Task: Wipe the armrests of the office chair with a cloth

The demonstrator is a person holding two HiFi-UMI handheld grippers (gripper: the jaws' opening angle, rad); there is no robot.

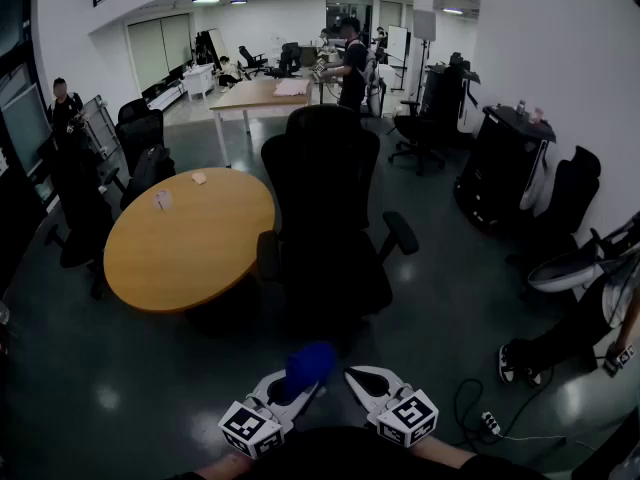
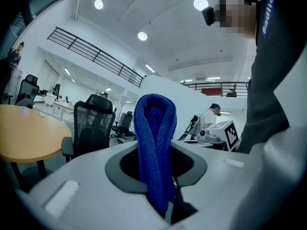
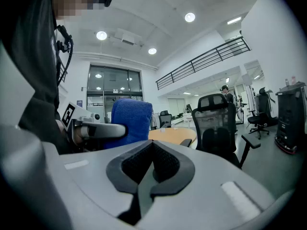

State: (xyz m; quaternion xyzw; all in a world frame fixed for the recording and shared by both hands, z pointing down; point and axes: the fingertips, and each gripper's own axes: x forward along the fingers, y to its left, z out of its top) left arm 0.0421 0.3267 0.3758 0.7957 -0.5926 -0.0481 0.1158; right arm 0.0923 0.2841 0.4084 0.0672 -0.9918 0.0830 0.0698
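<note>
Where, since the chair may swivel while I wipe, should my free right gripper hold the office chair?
Probably the armrest on the picture's right: it is a narrow pad jutting out on the right gripper's side. Come from above with jaws opened across its width; they are shut now. The left gripper, holding the cloth, can wipe the other armrest.

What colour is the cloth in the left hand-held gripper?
Blue. The cloth shows best in the left gripper view.
</note>
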